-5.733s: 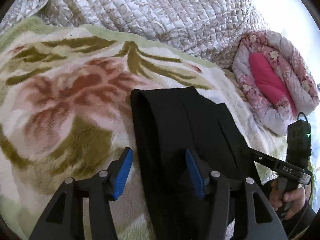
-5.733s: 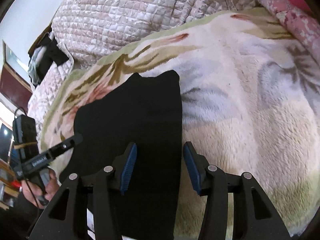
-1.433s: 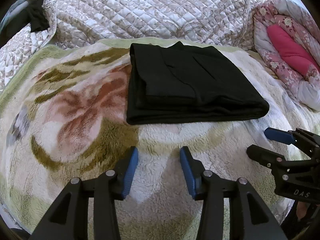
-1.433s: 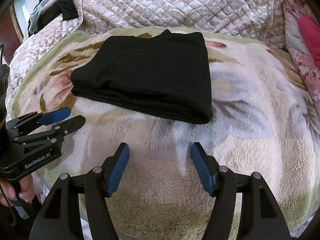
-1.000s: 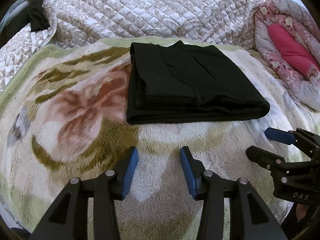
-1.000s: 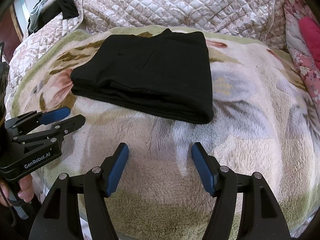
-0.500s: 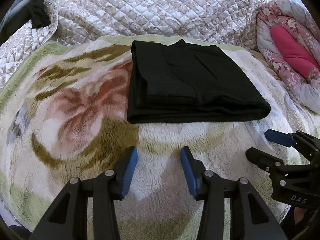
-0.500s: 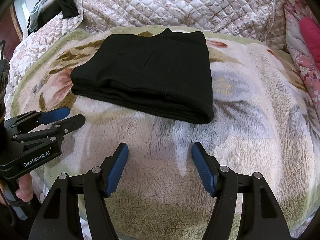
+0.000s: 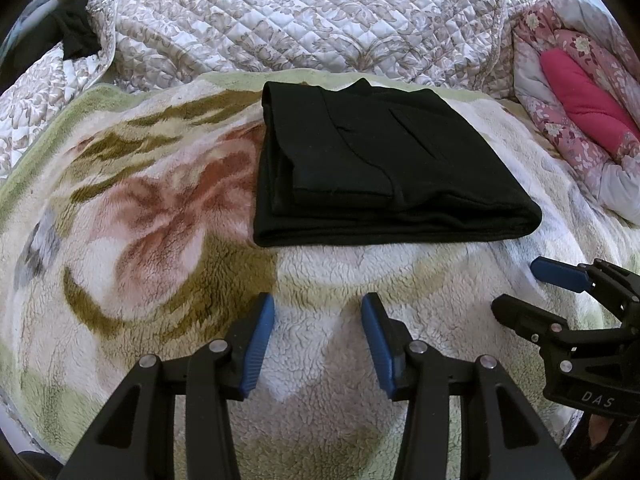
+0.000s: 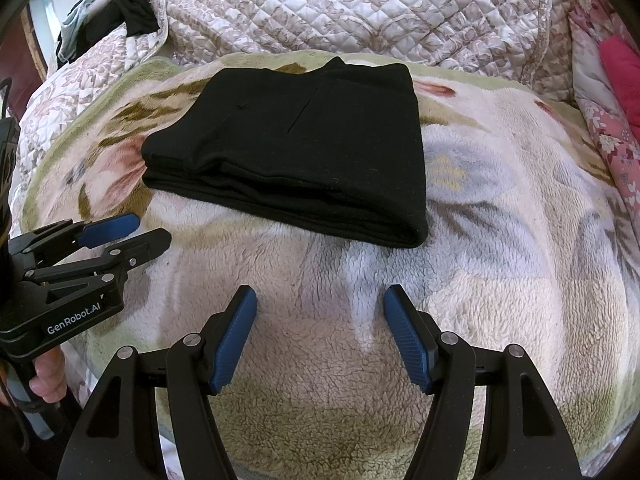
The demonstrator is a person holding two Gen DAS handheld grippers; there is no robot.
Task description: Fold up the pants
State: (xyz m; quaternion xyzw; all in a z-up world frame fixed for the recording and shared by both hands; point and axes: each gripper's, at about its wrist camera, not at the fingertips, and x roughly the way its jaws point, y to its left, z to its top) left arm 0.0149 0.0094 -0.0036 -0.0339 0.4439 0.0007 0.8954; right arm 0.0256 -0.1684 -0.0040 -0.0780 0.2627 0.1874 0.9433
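Note:
The black pants (image 9: 376,164) lie folded into a flat rectangle on the floral fleece blanket (image 9: 140,216); they also show in the right wrist view (image 10: 304,148). My left gripper (image 9: 318,316) is open and empty, hovering over the blanket short of the pants' near edge. My right gripper (image 10: 320,312) is open and empty, also short of the near edge. Each gripper shows in the other's view: the right one (image 9: 520,292) at the right, the left one (image 10: 148,230) at the left.
A quilted beige bedspread (image 9: 304,20) rises behind the blanket. A pink floral quilt roll (image 9: 580,92) lies at the right. Dark clothes (image 10: 120,4) hang at the far left. The blanket's near edge drops off just below the grippers.
Since 5.7 s ago both grippers let go of the pants and drew back toward me. Over the last second they have barely moved.

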